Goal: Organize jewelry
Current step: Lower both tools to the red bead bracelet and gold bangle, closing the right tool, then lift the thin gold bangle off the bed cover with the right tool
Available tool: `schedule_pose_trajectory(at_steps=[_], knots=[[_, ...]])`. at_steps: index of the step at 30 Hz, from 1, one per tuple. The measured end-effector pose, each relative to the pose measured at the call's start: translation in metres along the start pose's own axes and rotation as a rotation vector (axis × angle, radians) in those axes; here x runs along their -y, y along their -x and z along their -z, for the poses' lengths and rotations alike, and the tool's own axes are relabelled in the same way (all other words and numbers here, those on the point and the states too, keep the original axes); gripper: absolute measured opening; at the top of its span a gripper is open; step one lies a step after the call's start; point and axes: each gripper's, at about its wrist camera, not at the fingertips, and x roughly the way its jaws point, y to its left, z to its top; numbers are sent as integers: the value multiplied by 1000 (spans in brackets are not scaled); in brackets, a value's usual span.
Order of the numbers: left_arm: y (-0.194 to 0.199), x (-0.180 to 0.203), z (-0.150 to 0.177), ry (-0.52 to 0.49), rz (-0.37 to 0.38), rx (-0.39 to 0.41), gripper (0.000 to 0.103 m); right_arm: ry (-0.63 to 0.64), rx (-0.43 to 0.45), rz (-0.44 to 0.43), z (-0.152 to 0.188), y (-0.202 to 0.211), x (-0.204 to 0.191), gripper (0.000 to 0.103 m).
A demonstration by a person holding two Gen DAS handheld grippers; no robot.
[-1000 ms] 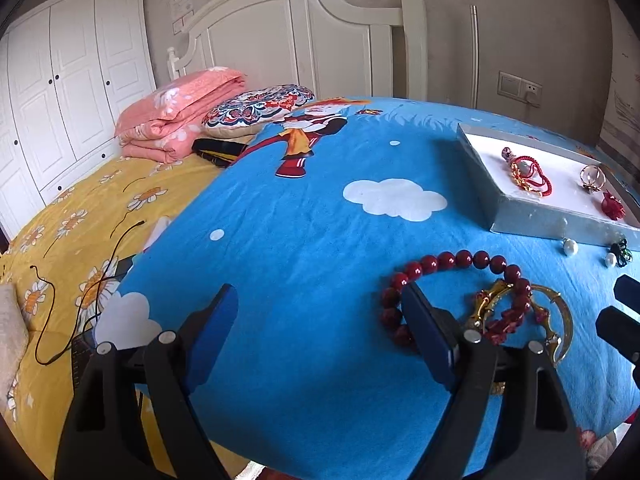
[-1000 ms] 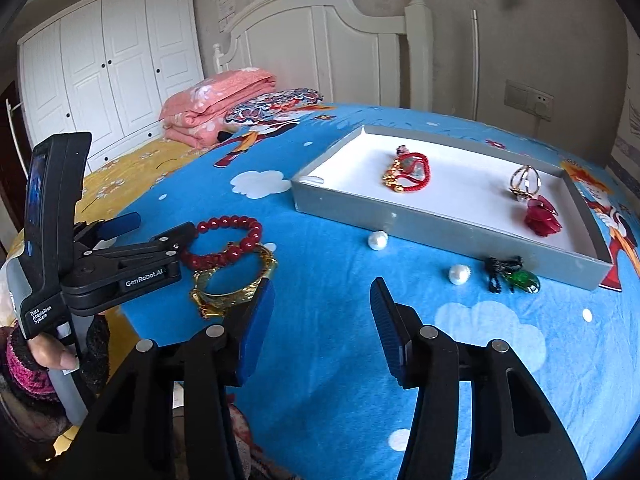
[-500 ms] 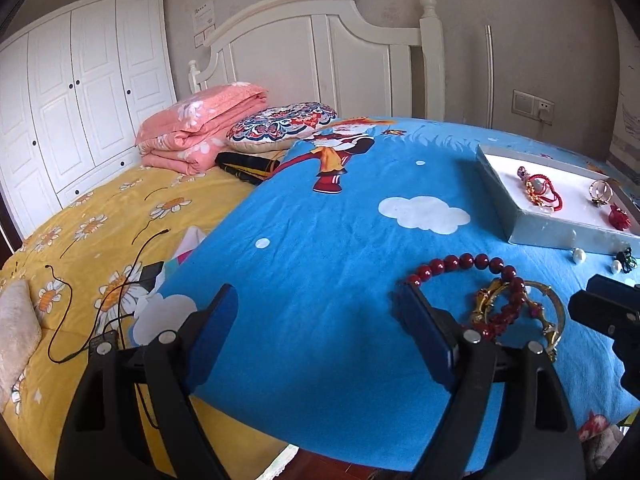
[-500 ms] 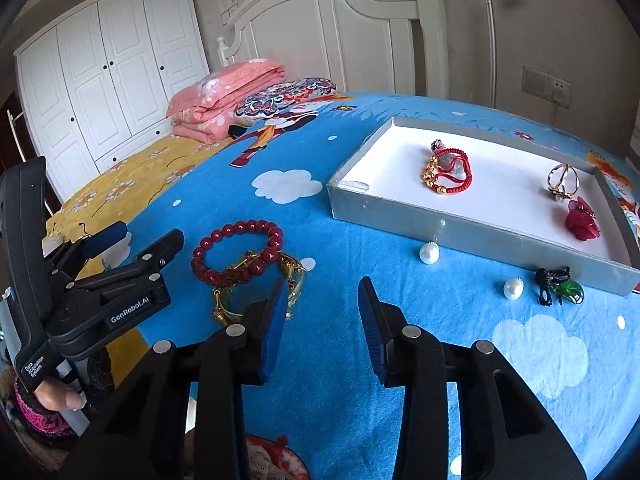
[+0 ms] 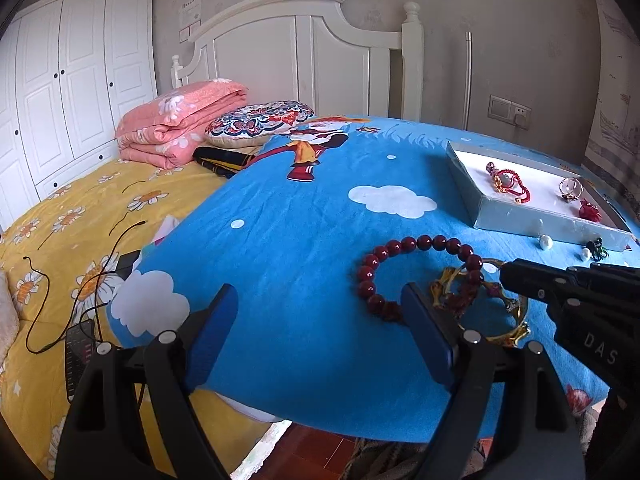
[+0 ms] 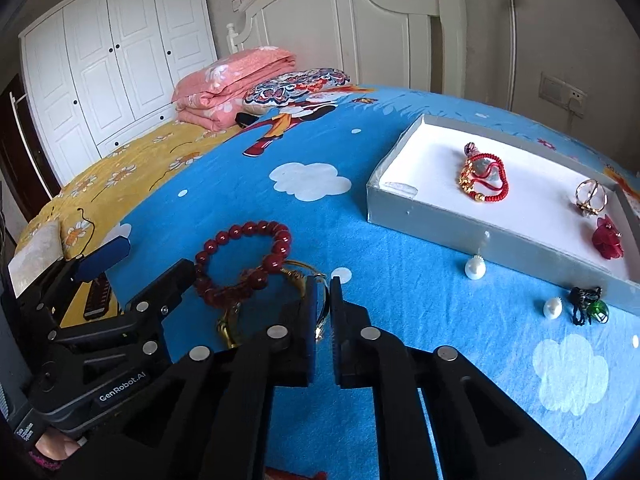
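Note:
A red bead bracelet (image 6: 244,256) and a gold bangle (image 6: 296,276) lie overlapped on the blue bedspread; both show in the left wrist view, the bracelet (image 5: 400,248) and the bangle (image 5: 516,320). My right gripper (image 6: 325,312) has its jaws nearly closed around the bangle's rim. My left gripper (image 5: 320,332) is open and empty, just left of the bracelet. A grey tray (image 6: 440,224) holds a red cord bracelet (image 6: 484,176), a gold ring (image 6: 590,196) and a red flower (image 6: 608,238).
Two pearls (image 6: 475,268) (image 6: 552,308) and a green-and-black charm (image 6: 588,306) lie on the bedspread in front of the tray. Pink folded quilt (image 5: 180,124) and a patterned pillow (image 5: 260,120) sit near the headboard. Cables lie on the yellow sheet (image 5: 80,280).
My right gripper moved left to the gold bangle and its jaws closed from wide open to nearly shut around it. The left gripper pulled back a little and stayed open.

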Motion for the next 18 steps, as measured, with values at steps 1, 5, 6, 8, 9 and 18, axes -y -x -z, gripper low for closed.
schedule_pose_trajectory(at_steps=[1, 5, 6, 8, 9, 18], knots=[[0, 0, 0, 5, 5, -1, 81, 20, 17, 16, 1, 3, -3, 5], [2, 2, 1, 21, 36, 5, 81, 37, 95, 100, -1, 20, -2, 5], [4, 3, 1, 19, 42, 10, 81, 22, 116, 121, -2, 26, 4, 4], [8, 8, 1, 12, 58, 22, 81, -18, 148, 163, -6, 37, 19, 4], [10, 10, 1, 7, 65, 28, 81, -36, 151, 178, -7, 41, 28, 4], [27, 27, 7, -46, 140, 38, 81, -133, 118, 217, 23, 55, 85, 5]])
